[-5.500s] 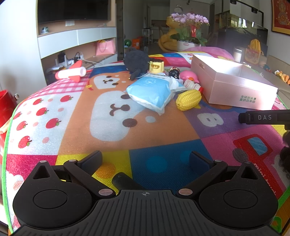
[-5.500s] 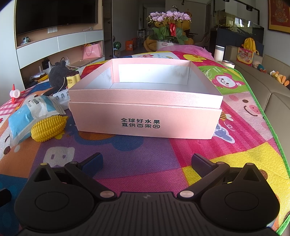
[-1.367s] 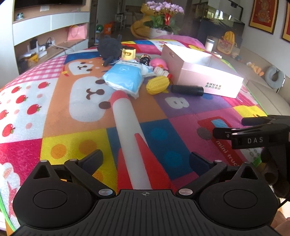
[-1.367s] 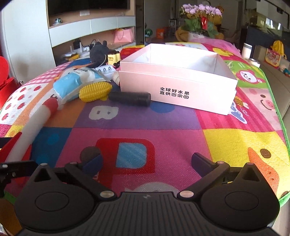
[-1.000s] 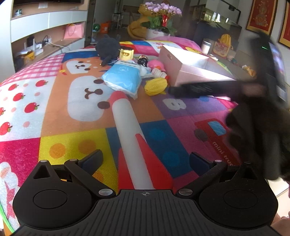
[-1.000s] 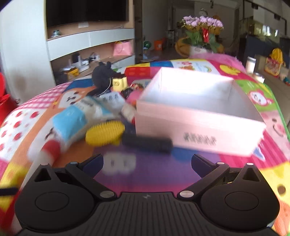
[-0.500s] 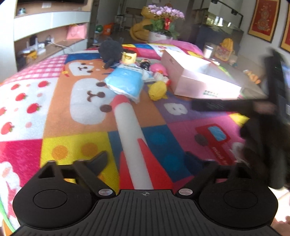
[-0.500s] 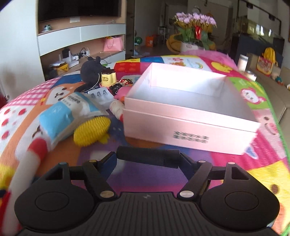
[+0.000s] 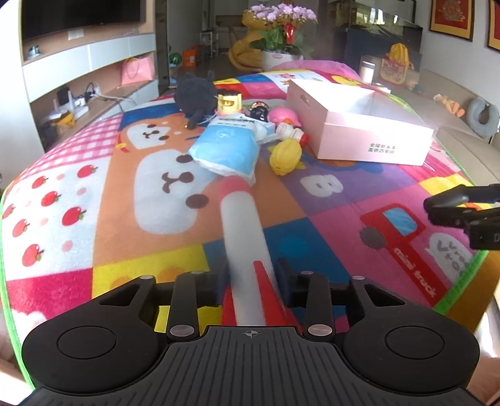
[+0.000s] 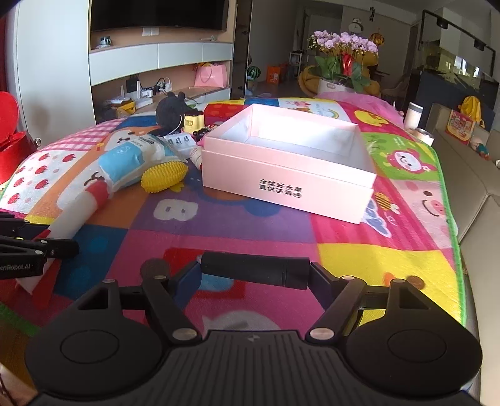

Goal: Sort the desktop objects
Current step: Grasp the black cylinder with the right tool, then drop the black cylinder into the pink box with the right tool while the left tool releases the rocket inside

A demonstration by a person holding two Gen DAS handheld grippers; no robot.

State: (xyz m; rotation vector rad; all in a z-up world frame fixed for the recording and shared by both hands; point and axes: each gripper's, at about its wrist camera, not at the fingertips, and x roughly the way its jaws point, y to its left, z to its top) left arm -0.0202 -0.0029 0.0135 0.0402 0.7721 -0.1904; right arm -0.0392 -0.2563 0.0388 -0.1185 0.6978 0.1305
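Legibly, "mini truck" on mat

Living rm: TV over wall shelving, potted orchids behind, sofa at right, daylight.

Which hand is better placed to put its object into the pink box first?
Right. Its claw holds the black cylinder, facing the open pink box. The left claw grips the long foam rocket farther away.

The play mat reads "mini truck" under its red truck, right of the left jaws, and a white "B" ahead. The pink box, beyond the right jaws, carries 2 lines of black Chinese characters. The left gripper shows "enRobot.AI".
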